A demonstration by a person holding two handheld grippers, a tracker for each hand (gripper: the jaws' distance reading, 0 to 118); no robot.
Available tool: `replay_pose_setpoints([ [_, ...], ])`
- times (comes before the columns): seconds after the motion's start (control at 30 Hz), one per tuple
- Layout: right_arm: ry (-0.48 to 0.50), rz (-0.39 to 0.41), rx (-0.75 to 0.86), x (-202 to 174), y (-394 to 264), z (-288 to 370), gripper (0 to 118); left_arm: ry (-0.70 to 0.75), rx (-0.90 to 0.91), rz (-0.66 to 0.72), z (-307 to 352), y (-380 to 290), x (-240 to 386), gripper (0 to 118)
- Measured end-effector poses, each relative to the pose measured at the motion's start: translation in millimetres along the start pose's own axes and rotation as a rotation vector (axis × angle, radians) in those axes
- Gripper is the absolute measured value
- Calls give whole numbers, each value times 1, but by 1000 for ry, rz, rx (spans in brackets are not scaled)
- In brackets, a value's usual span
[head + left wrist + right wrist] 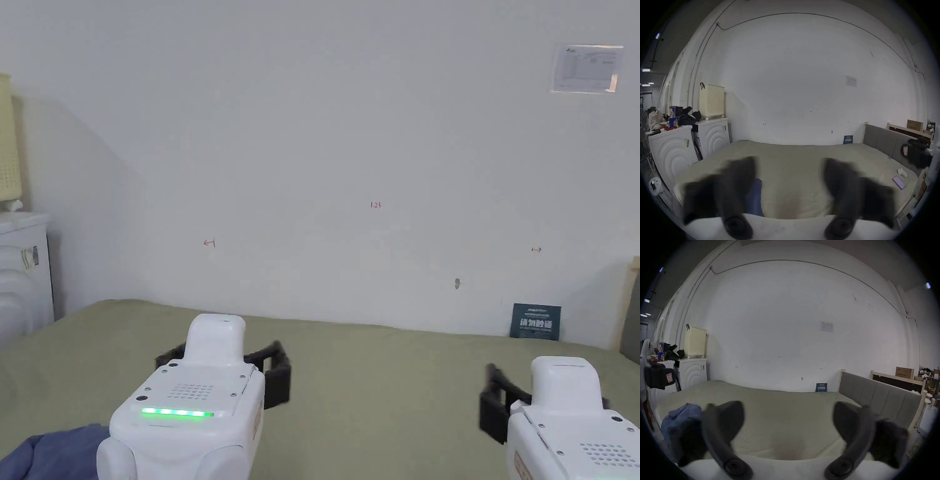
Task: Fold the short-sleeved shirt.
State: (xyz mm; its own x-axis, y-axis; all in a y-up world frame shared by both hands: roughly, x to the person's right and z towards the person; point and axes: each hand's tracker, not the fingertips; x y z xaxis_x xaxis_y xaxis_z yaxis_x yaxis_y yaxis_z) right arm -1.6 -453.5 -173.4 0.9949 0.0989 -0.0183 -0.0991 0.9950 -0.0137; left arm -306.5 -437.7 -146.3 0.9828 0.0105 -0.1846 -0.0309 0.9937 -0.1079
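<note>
A blue shirt (50,451) lies crumpled at the near left corner of the green bed (375,375); the right gripper view shows the shirt (680,415) as a heap, and a strip of it (754,198) appears beside the left jaw in the left gripper view. My left gripper (224,369) hovers above the bed just right of the shirt, jaws wide apart and empty. Farther right, my right gripper (550,400) is also held over the bed, open with nothing between its jaws (788,418).
White machines (688,146) stand left of the bed with a cream basket (711,100) on top. A grey headboard (875,395) bounds the right side. A phone (899,182) and a small white object (902,172) lie on the bed's right part. A white wall stands behind.
</note>
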Motion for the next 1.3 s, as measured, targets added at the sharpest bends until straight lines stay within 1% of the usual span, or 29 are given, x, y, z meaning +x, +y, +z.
replay_pose_setpoints([
  [0.03,-43,15,-1,-1,-1,-2,0,10,3,-10,-2,0,0,18],
  [0.07,-46,-4,20,1,-1,0,0,28,2,-8,-5,-5,2,0],
  [0.1,-30,-2,1,2,0,-1,0,0,-16,11,-5,-5,1,0],
  [0.13,-22,-19,-19,4,1,-1,0,-29,-38,26,-6,-6,1,0],
  [0.2,-29,-39,-13,6,1,-2,0,-9,-24,12,-6,-7,3,0],
  [0.3,-33,-39,-28,7,-2,-4,0,-17,-32,5,-8,-9,3,0],
  [0.37,-53,-38,-29,6,-4,-5,0,-23,-38,12,-9,-9,0,0],
  [0.43,-47,-49,-53,6,-3,-10,0,-11,-48,-5,-13,-13,-5,0],
  [0.53,-25,-41,-83,-7,-13,-20,0,26,-75,-13,-12,-17,-32,0],
  [0.63,64,-45,-91,-39,-22,-32,0,148,-89,10,-3,-19,-82,0],
  [0.7,157,-45,-107,-69,-24,-41,0,236,-94,26,7,-21,-117,0],
  [0.77,263,-62,-100,-106,-24,-46,0,334,-98,16,23,-22,-150,0],
  [0.87,418,-79,-97,-164,-21,-49,0,460,-99,51,49,-24,-194,0],
  [0.97,542,-78,-87,-214,-19,-44,0,544,-110,69,71,-26,-225,0],
  [1.03,590,-81,-89,-238,-18,-41,0,590,-117,58,85,-28,-236,0],
  [1.13,621,-89,-100,-260,-20,-39,0,609,-127,70,96,-31,-247,0],
  [1.2,640,-91,-109,-265,-23,-40,0,621,-134,66,95,-35,-252,0],
  [1.3,636,-77,-115,-269,-29,-44,0,603,-160,75,86,-40,-256,0],
])
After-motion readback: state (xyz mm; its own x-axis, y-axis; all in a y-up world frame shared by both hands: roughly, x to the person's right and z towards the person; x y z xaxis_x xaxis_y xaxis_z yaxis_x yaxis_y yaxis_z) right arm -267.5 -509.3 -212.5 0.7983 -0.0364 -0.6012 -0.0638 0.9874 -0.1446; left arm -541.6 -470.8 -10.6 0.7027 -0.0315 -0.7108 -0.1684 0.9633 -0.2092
